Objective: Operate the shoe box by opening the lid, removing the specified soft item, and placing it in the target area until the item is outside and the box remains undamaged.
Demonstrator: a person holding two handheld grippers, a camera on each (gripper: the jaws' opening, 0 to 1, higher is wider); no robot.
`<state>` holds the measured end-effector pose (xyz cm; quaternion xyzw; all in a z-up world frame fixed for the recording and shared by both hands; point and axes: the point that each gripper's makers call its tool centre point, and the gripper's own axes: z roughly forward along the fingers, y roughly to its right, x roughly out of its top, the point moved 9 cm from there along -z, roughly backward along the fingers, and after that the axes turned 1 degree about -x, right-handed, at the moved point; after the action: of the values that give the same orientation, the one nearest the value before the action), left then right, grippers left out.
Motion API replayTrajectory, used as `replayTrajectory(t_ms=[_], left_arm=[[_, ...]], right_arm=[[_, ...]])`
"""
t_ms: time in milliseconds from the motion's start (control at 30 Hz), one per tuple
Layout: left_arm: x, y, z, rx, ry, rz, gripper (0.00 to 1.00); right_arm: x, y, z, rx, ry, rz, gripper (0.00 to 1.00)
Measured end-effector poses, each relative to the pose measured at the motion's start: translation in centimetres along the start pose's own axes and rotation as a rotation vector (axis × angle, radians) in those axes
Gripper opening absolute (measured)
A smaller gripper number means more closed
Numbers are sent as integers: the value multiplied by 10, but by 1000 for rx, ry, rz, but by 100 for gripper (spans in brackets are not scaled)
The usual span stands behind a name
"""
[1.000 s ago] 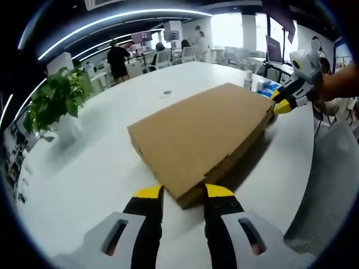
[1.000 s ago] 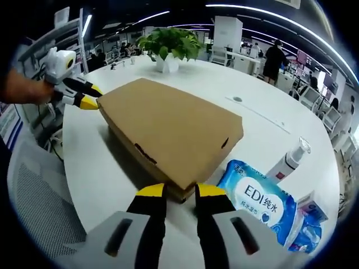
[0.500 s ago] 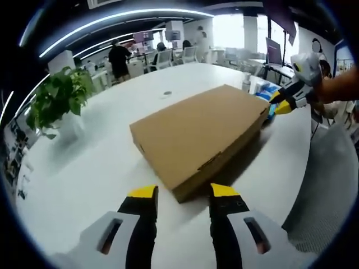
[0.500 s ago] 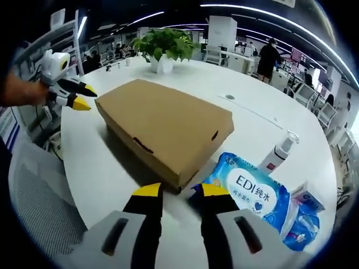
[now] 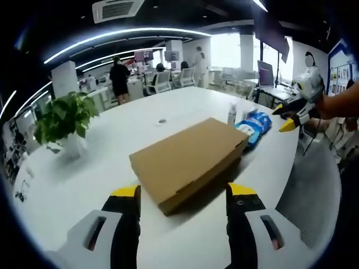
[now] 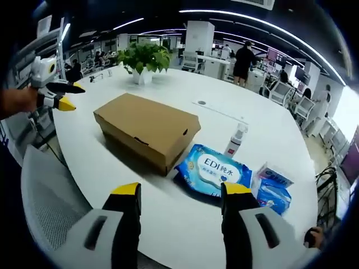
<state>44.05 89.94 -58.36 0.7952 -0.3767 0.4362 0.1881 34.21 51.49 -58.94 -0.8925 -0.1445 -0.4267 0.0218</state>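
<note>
Off the shoe box (image 5: 188, 158), perhaps wider: 2 grippers.

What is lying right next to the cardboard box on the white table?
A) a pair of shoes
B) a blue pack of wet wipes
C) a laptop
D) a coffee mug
B: in the right gripper view a blue pack of wet wipes lies against the end of the closed shoe box on the table.
</note>
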Motion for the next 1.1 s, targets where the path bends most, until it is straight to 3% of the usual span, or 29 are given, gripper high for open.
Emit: replayTrajectory(t_ms=[67,367,700,967,1100], left_arm=[[-5,1,-2,-15,-30,-24,68],[-18,9,-25,-62,-21,-54,77],[-28,22,-61,-89,-47,-49,88],[-26,48,-98,10,-35,-73,95],[-28,73,-111,41,-29,-95,100]], right_arm=[[2,0,-12,-28,17,12,60],[-11,-9,-57,-164,38,113,81],[-30,-37,-92,-200,47,144,88],[-46,-34,-116,-176,81,119,96],[-58,-26,-135,-165,95,116,96]])
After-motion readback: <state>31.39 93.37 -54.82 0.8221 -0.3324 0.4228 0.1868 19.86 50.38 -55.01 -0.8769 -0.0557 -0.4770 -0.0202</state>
